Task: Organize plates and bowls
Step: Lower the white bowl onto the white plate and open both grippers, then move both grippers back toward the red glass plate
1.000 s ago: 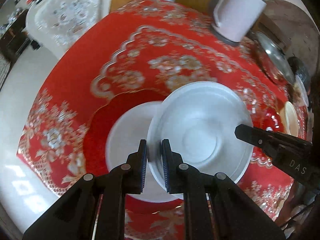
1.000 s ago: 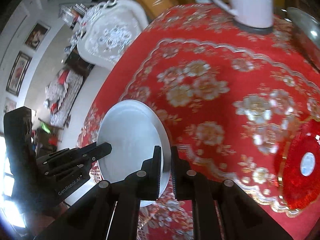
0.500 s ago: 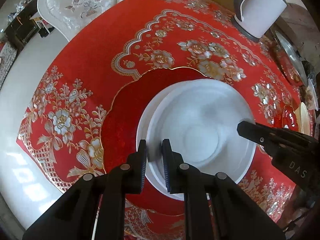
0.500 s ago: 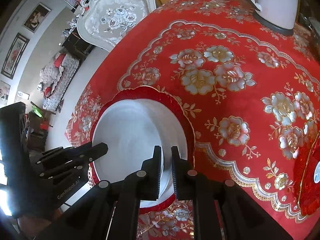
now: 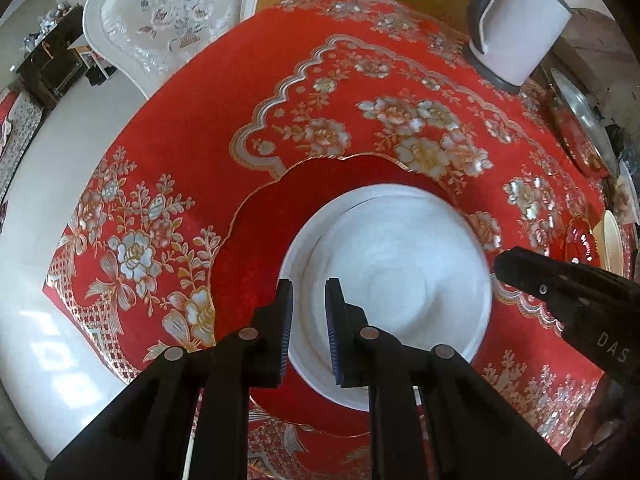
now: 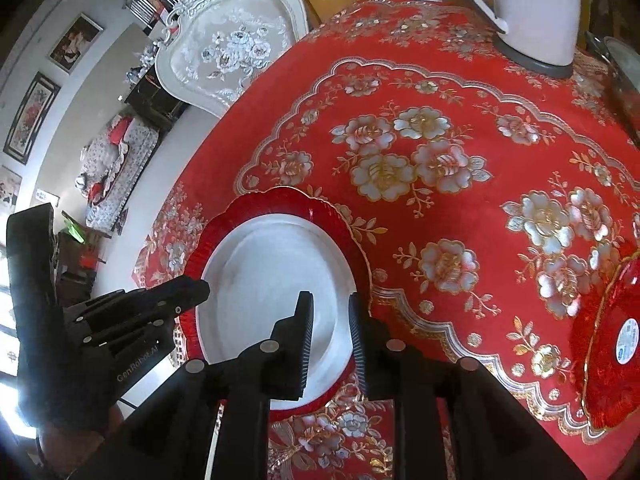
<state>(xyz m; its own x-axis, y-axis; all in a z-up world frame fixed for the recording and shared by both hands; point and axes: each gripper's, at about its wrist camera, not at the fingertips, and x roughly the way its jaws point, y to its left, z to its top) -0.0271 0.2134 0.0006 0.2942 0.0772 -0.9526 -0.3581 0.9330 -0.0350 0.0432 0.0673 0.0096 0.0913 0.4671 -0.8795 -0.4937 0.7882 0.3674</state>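
Red cloth with gold and silver flowers covers the table [image 5: 192,128], and near its front edge a red plate [image 5: 256,236] with a scalloped gold rim lies flat. On it sits the white bowl [image 5: 400,288], shallow, plain and glossy; a second white rim shows at its upper left, so it seems nested in another white dish, slightly off centre. The left tongs [image 5: 308,320] stand apart, straddling the bowl's near rim without clamping it. The right tongs [image 6: 330,336] are likewise apart over the opposite edge. Judging by this, the white piece is set down and both tongs have let go, so this stack looks done. Left to sort, probably: another red plate [image 6: 608,352] with a sticker at the table's right side and a cream dish [image 5: 614,244] beside it. Further out stand a kettle [image 5: 516,28], a metal lid [image 5: 580,116] and a white chair [image 5: 168,20].
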